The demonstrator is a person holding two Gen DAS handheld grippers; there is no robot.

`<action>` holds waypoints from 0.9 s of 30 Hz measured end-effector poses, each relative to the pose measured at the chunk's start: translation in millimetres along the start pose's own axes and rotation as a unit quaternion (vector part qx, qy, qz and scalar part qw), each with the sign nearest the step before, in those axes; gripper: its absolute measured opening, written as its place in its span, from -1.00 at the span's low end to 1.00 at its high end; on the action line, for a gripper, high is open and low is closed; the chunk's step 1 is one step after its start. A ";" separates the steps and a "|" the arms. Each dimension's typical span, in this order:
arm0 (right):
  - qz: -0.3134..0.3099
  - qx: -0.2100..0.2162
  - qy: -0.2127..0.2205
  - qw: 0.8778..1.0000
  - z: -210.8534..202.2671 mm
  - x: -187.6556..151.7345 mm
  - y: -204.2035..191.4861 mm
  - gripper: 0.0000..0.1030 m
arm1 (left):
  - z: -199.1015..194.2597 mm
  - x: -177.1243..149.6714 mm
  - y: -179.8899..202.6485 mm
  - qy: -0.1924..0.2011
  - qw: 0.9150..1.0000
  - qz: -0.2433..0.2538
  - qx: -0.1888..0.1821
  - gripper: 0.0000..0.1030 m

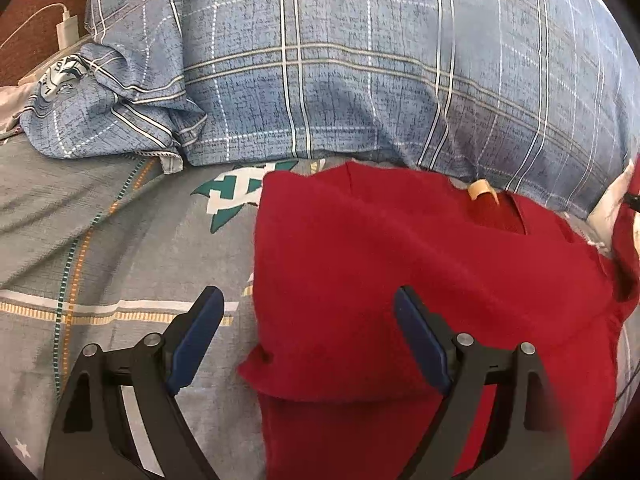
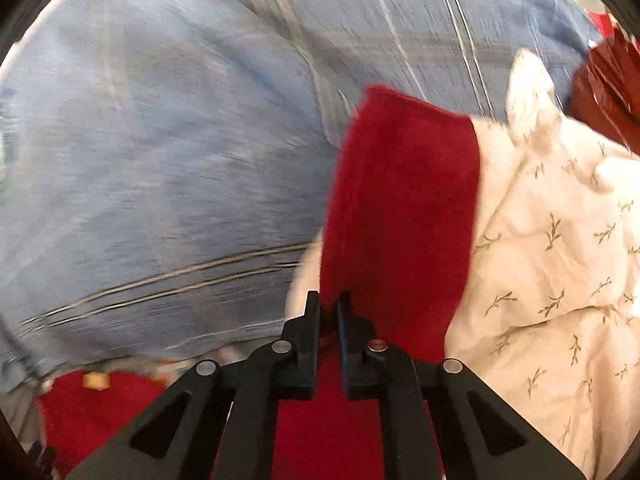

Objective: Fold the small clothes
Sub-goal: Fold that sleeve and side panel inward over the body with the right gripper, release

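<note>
Red cloth, a small garment (image 1: pixel 400 264), lies spread on the grey patterned bed sheet (image 1: pixel 100 248), its far edge close against a blue plaid pillow (image 1: pixel 340 60). A tan label (image 1: pixel 480 189) shows at its neckline. Over the garment's near left part hovers the left gripper (image 1: pixel 308 304), its blue-padded fingers (image 1: pixel 196 336) spread wide and holding nothing; one finger is over the sheet, the other over the red cloth. In the blurred right wrist view, the right gripper (image 2: pixel 329 304) has its fingers pressed nearly together, pinching a strip of the red garment (image 2: pixel 400 200) that stands up from them. Just beside this strip lies white fabric with a small leaf print (image 2: pixel 560 260). A white charger and cable (image 1: pixel 66 26) sit at the far left.
</note>
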State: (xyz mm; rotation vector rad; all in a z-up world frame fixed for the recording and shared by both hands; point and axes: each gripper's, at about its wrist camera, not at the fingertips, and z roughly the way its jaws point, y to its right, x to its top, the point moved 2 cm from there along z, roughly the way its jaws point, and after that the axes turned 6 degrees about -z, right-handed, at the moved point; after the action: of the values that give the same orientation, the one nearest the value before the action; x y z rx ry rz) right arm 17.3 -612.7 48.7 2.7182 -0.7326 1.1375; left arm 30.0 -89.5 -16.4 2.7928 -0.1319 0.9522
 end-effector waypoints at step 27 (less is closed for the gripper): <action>-0.280 0.270 -0.078 0.918 -64.4 -185.0 -269.3 0.08 | -13.7 14.2 -18.6 0.009 0.992 -0.074 -0.100 0.71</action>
State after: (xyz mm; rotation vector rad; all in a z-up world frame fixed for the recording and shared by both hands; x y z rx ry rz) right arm -9.3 -286.0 -10.5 3.1445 0.4271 1.0931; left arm 35.7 -68.9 0.1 2.5704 -0.0151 0.8758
